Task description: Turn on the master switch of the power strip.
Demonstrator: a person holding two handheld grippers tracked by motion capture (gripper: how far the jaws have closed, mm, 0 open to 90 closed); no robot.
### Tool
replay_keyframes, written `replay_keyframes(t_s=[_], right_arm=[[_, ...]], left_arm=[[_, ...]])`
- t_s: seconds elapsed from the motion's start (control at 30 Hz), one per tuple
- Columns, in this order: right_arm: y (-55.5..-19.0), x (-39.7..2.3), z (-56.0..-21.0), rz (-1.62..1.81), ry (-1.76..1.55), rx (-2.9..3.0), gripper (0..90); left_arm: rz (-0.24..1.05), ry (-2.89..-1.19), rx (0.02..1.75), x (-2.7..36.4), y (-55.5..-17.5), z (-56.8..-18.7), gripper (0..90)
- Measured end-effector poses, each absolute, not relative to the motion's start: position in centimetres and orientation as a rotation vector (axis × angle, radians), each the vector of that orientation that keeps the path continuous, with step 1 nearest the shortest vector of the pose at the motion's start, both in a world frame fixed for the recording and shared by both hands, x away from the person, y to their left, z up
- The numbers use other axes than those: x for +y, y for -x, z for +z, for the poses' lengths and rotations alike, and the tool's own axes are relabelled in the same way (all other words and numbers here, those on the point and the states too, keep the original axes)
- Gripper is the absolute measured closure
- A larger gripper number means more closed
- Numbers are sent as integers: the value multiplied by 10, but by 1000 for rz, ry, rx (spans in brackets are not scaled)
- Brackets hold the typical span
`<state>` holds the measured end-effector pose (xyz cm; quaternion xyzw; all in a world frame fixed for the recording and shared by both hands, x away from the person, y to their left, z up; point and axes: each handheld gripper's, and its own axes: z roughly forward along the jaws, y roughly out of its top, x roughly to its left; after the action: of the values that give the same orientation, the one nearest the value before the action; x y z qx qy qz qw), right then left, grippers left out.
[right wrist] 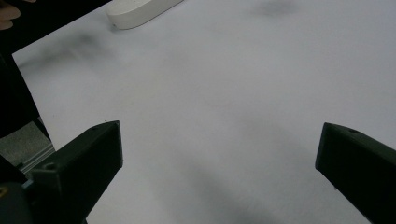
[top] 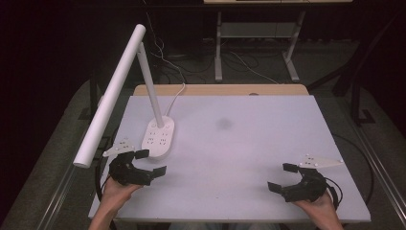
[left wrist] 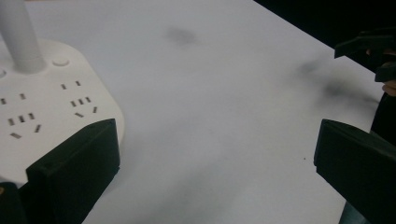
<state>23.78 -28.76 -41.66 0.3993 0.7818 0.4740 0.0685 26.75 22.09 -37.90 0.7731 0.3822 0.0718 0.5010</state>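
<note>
Left claw [top: 149, 162] gaping, empty, right claw [top: 282, 177] likewise, lamp base [top: 158, 137] nearby

Nothing readable here, no text, labels, brands or numbers. The power strip [left wrist: 51, 107] under the lamp [top: 115, 91] just has plain socket slots and a blank button.

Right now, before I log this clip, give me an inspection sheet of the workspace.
Surface: white tabletop, with a faint dark smudge.
Job's things: white desk lamp standing on a socket-strip base at the left.
Clutter: nothing seen.
Grippers: left tool open beside the base; right tool open over bare tabletop.
Cables: white lamp cord running off the far edge.
Surroundings: dark floor, another table's legs behind.
</note>
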Motion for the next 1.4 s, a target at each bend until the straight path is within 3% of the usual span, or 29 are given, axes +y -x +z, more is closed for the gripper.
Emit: replay_keyframes(t_s=[1.4], right_arm=[[-238, -291, -417, 1410, -1209, 2350, 1]], left_arm=[[239, -1971, 981, 241, -319, -344, 0]])
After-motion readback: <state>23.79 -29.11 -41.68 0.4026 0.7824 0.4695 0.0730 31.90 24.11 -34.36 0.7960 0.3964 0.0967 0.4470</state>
